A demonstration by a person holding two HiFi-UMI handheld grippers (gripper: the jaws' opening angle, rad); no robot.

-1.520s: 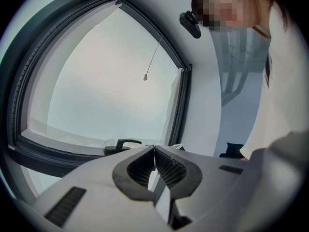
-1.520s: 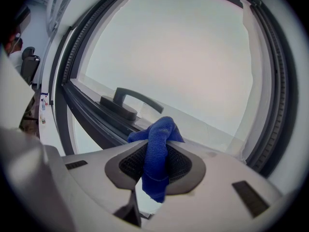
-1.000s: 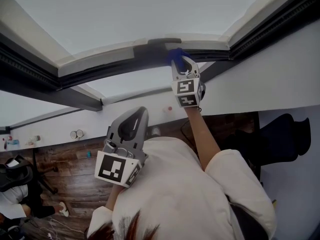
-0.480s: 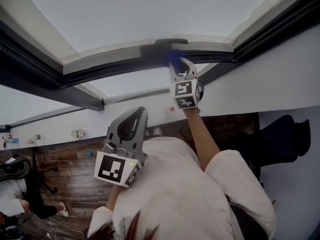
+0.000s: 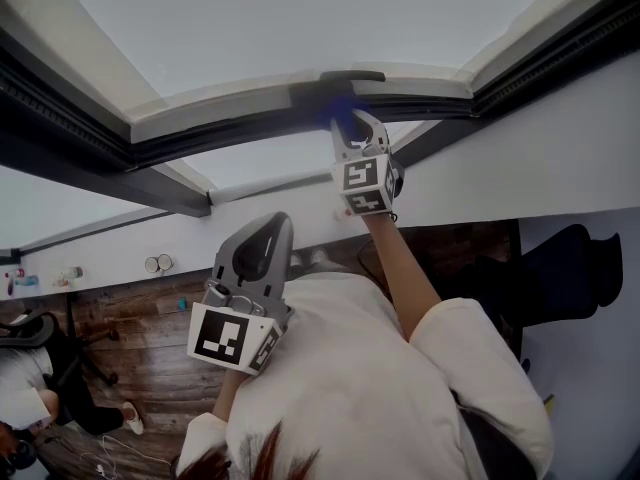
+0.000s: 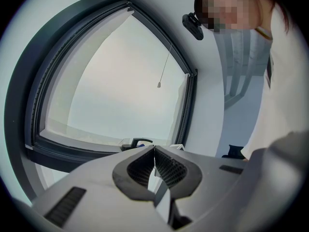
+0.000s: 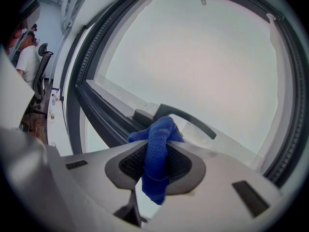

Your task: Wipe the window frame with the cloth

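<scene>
Top centre of the head view: your right gripper [image 5: 346, 126] is up at the window frame [image 5: 220, 136], jaws clamped on the one blue cloth [image 5: 340, 111]. The right gripper view confirms it: cloth [image 7: 157, 161] pinched between the pads, a wad bulging past the tips, a tail hanging down behind them. The wad sits at the frame's dark lower rail [image 7: 99, 111], just beside the handle [image 7: 189, 118] base. Can't tell if it touches the base.

Your left gripper [image 5: 270, 230] is lower centre, in front of your chest, well apart from the frame. Left gripper view: jaws met at the tips, nothing between them.

Count: two grippers, one cloth, one frame, one handle, one cord bob [image 6: 158, 85] hanging mid-pane.

Edges and room, head view: left of the cloth the rail runs bare out to the left corner. Right of it the handle lever overhangs the rail, then a short run to the right corner. White wall borders the frame on the right and below. Your left arm sits below the rail, out of that line.
</scene>
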